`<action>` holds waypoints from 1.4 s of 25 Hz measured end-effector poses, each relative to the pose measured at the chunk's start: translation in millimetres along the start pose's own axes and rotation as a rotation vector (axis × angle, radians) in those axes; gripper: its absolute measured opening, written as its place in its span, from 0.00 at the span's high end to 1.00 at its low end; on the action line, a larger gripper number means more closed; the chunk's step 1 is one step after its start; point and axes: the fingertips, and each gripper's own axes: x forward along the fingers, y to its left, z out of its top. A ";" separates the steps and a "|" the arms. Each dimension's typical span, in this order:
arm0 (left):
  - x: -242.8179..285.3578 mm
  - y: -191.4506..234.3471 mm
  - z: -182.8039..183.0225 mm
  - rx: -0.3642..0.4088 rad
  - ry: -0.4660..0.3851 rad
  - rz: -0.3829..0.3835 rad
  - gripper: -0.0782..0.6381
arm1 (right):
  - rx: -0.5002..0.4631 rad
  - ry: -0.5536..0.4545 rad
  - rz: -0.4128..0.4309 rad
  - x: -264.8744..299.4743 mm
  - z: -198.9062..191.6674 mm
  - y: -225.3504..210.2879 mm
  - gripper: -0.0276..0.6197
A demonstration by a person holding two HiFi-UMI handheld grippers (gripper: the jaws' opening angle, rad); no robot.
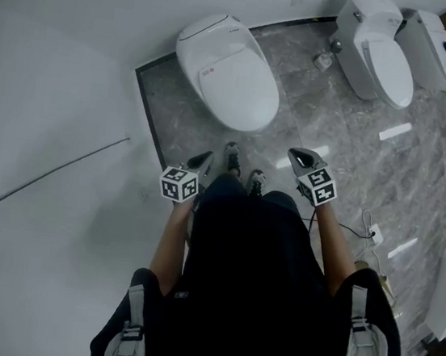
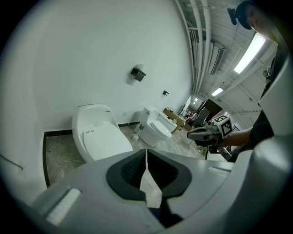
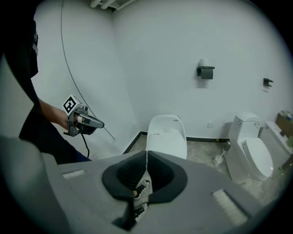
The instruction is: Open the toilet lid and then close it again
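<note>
I see a smooth, oval white toilet (image 1: pixel 204 40), its lid (image 1: pixel 237 81) lying flat, on a glossy grey marble floor (image 1: pixel 328 122). My left claw (image 1: pixel 202 161) and right claw (image 1: pixel 298 154) are pressed together, empty.

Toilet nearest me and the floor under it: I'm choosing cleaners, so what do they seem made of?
The toilet looks like white glazed ceramic: smooth, rounded, softly shiny. Its closed lid could be plastic; I cannot tell. The floor looks like polished grey stone or stone-look tile: pale veining, bright reflections.
</note>
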 end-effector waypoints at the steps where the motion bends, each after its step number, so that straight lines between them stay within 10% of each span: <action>1: 3.3 6.0 0.4 -0.007 0.011 -0.006 0.86 | 0.008 0.008 0.004 3.0 0.3 0.7 0.94; 22: 82.3 98.6 80.9 0.071 0.134 -0.205 0.86 | 0.078 0.075 -0.158 82.7 52.8 -41.6 0.89; 35: 100.9 113.3 64.8 -0.006 0.193 -0.206 0.86 | 0.115 0.134 -0.153 94.4 33.8 -49.0 0.88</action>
